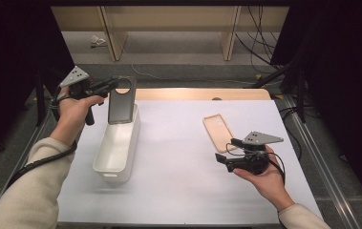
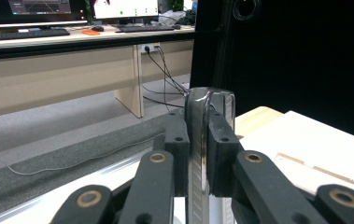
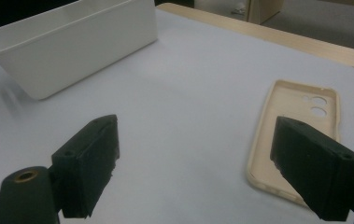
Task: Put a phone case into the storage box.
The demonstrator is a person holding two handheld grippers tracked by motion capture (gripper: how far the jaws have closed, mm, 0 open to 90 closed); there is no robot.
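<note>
In the high view my left gripper (image 1: 113,86) is shut on the top edge of a dark phone case (image 1: 121,102). The case hangs upright over the far end of a long white bin (image 1: 116,148). The left gripper view looks along the case's thin glossy edge (image 2: 197,121), with both black pads (image 2: 222,149) pressed against it. A beige phone case (image 1: 218,131) lies hollow side up on the white table cover. My right gripper (image 1: 227,150) hovers open just in front of it. In the right gripper view the jaws (image 3: 195,158) stand wide apart, and the right pad overlaps the beige case (image 3: 300,107).
The white bin (image 3: 72,42) lies lengthwise at the table's left. Bare white cover (image 1: 178,181) stretches between the bin and the beige case. Beyond the table's wooden far edge (image 1: 202,94) are grey floor, desk legs and cables. Dark curtains hang on both sides.
</note>
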